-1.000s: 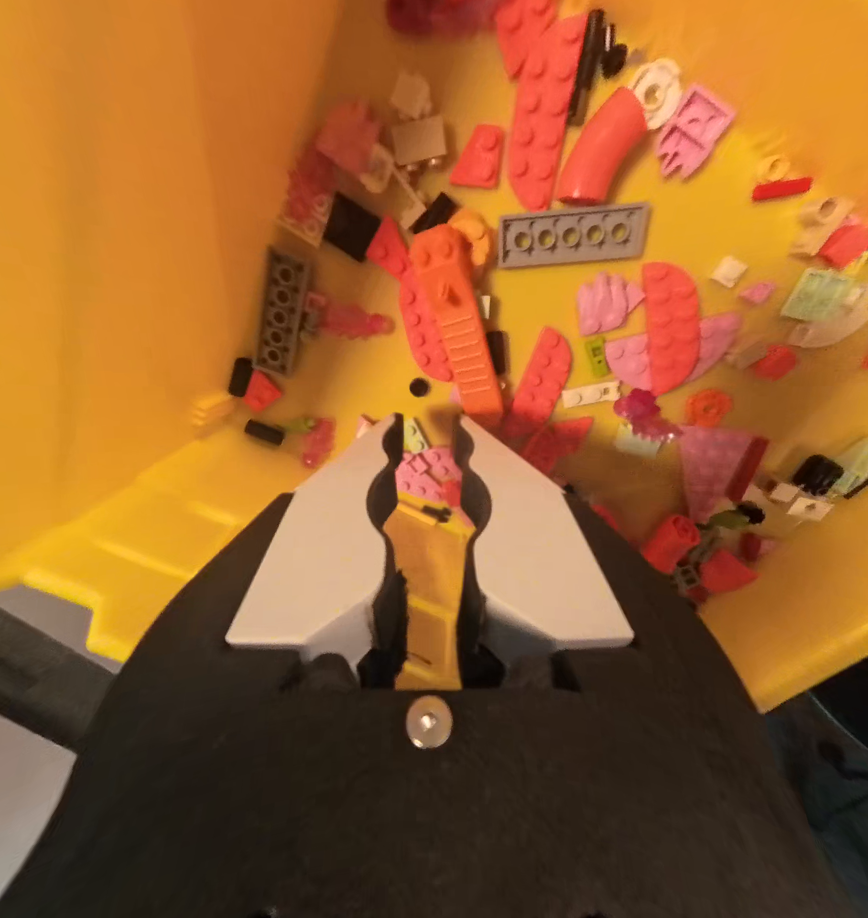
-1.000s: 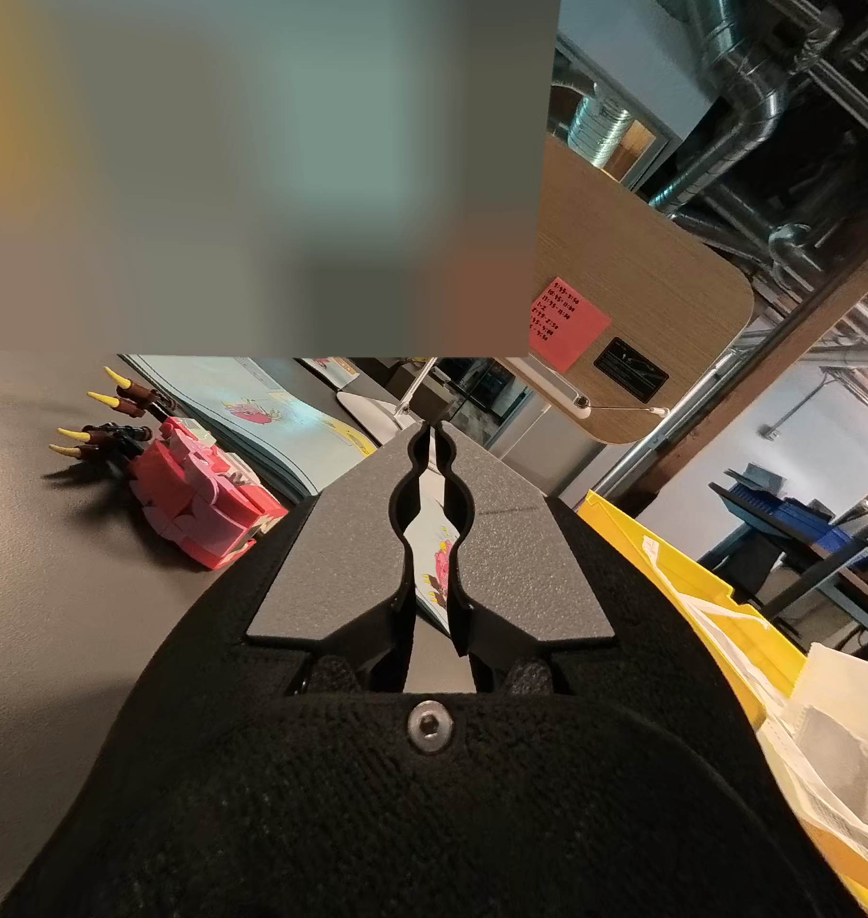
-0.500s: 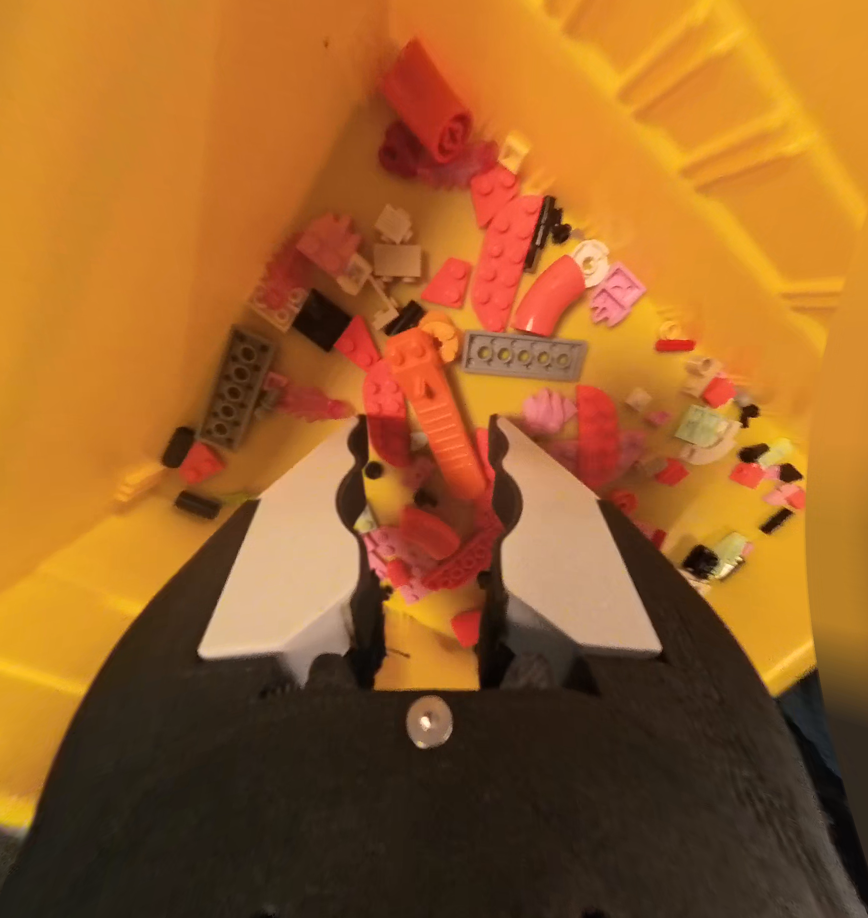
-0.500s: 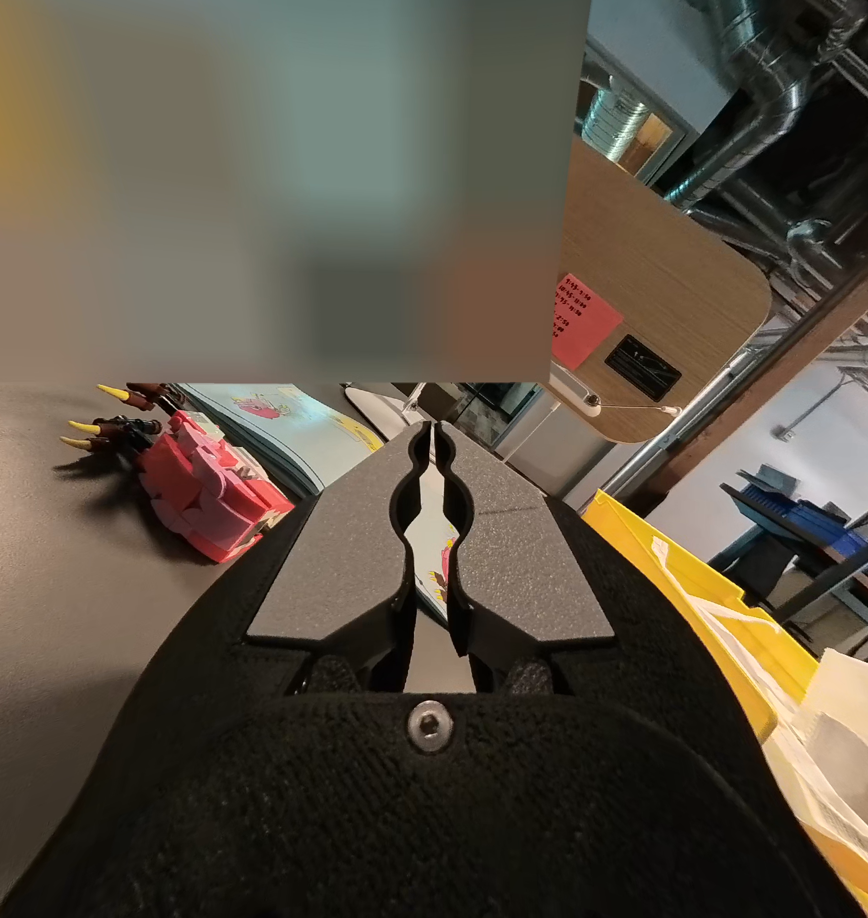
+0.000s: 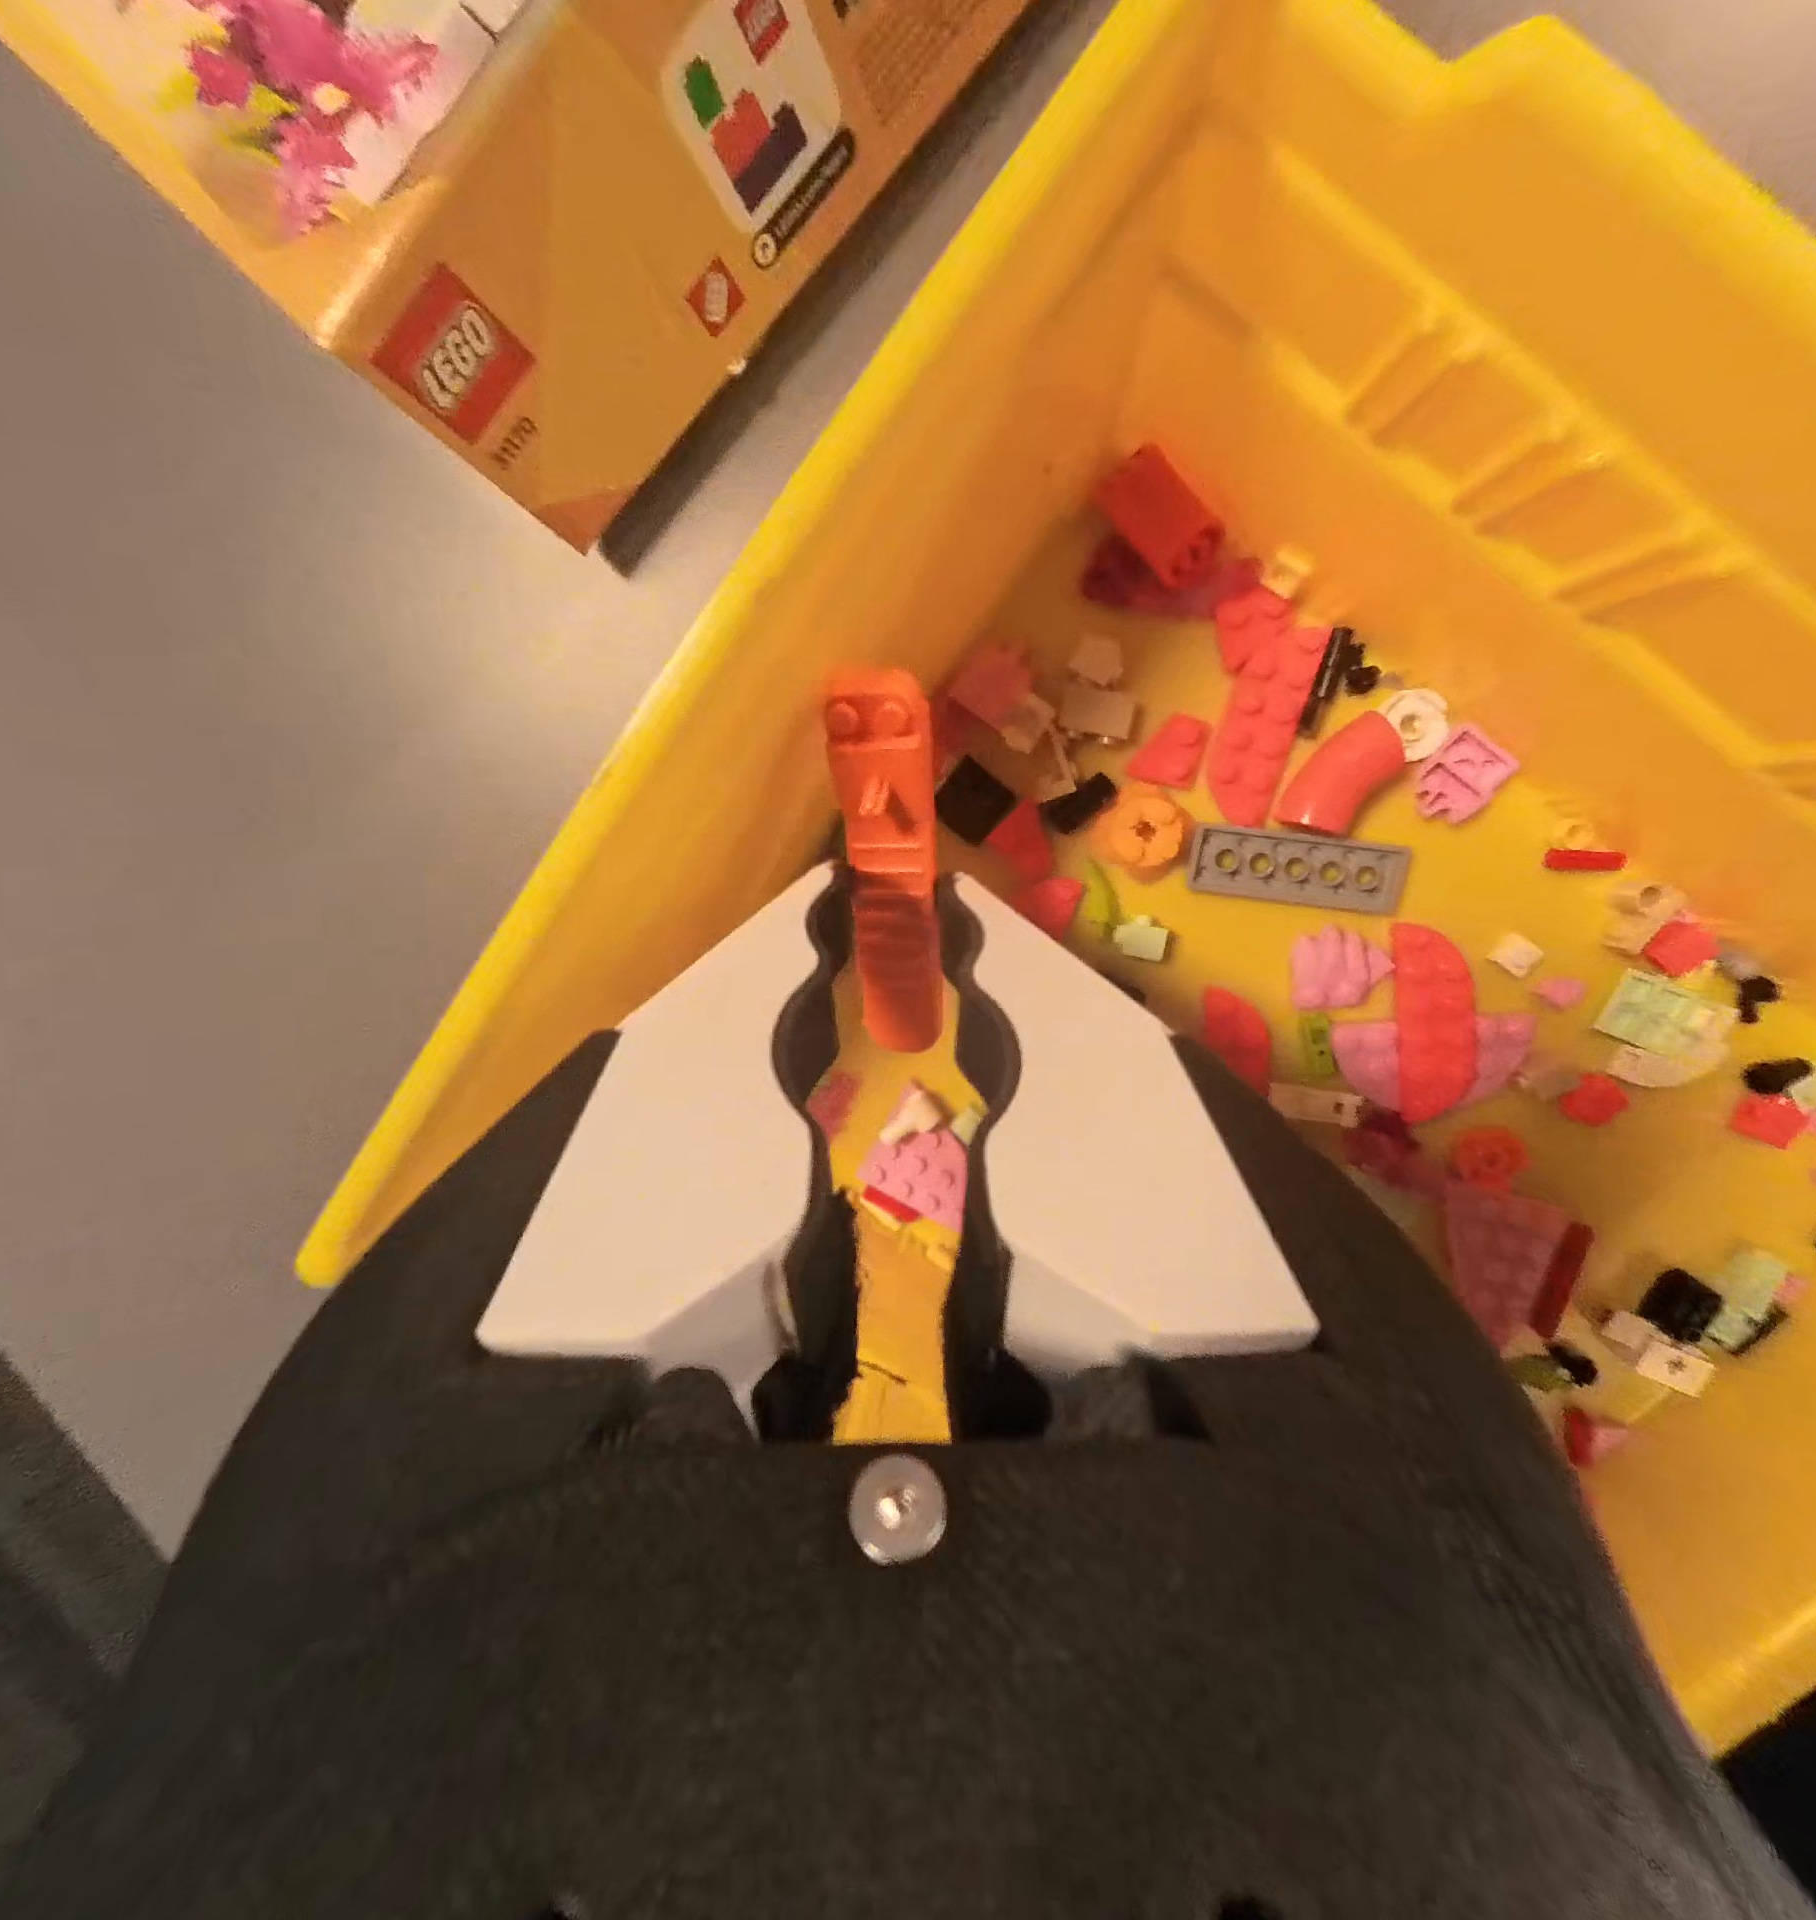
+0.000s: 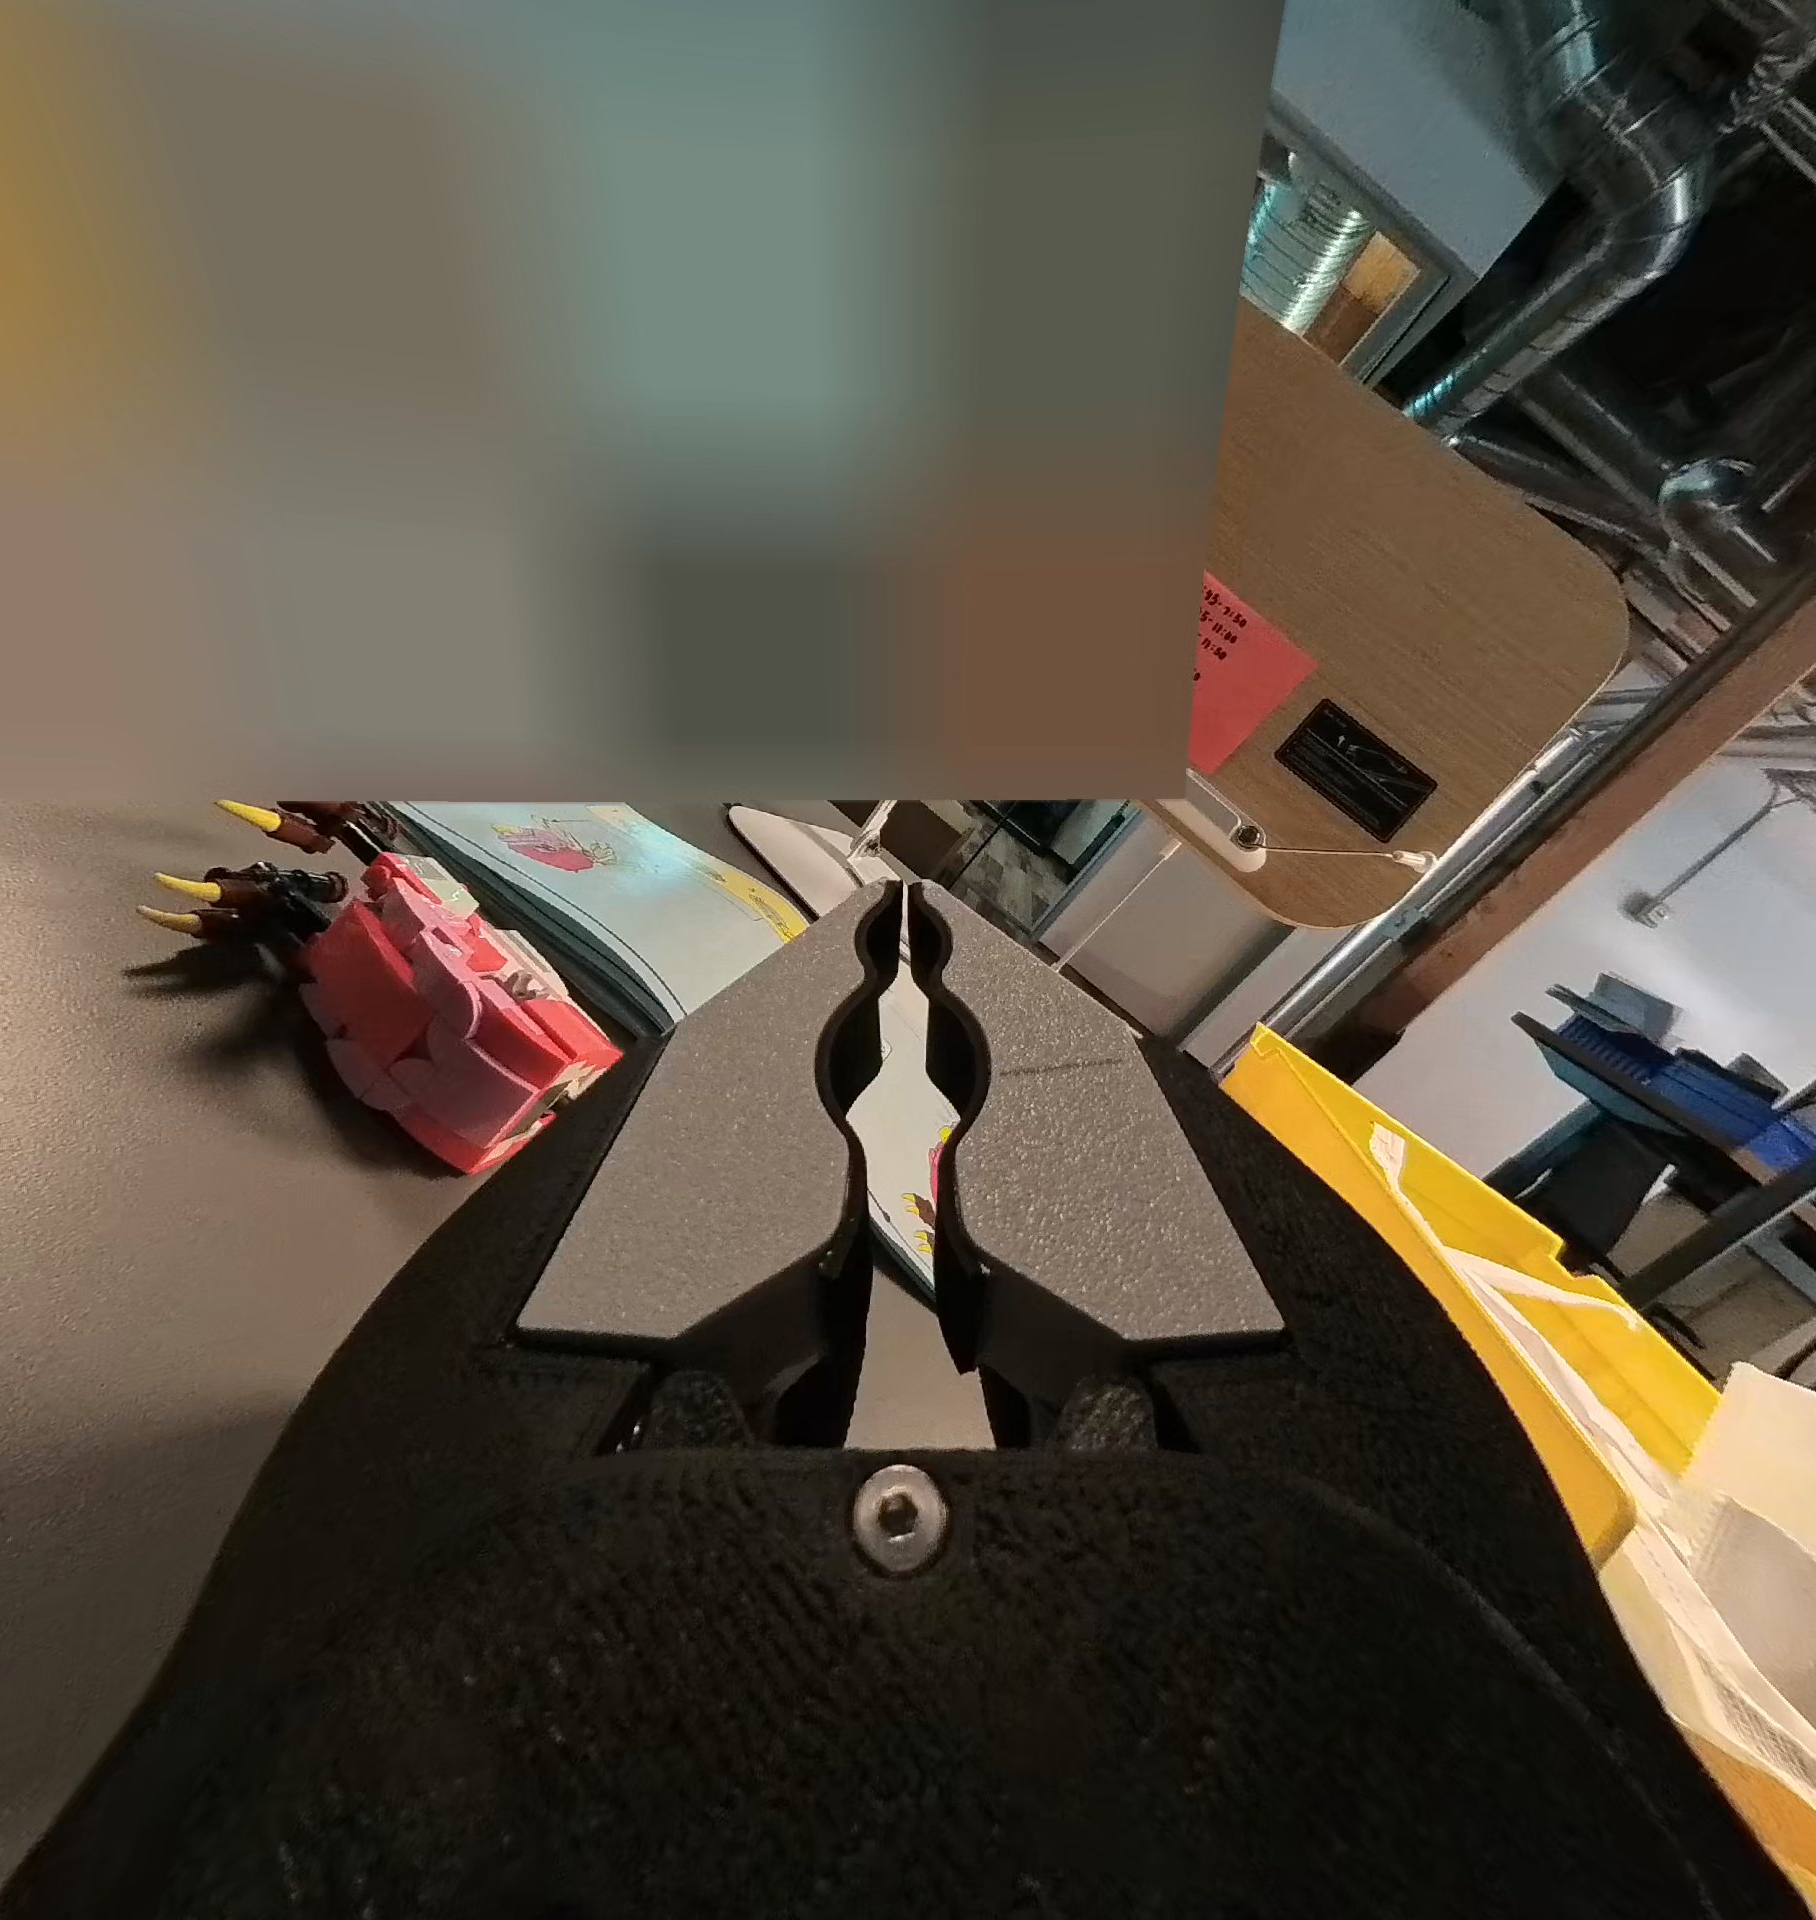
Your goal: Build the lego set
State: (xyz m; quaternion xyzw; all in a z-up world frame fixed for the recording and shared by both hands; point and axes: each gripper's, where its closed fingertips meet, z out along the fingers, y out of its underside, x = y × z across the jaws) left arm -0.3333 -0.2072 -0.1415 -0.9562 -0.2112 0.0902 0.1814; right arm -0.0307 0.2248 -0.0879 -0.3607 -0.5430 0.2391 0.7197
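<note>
Yellow bin [image 5: 987, 436], branded box [image 5: 571, 260] alongside

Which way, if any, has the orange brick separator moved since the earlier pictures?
Yes. The orange brick separator has left the floor of the yellow bin, lifted clear of the grey plate, clamped in the left tool.

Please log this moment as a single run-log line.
left claw: shut on orange brick separator, above yellow bin | right claw: shut, empty, over table

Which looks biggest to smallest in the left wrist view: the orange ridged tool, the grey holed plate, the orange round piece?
1. Orange ridged tool, though it is lifted nearer the camera, so unsure.
2. Grey holed plate.
3. Orange round piece.
</note>
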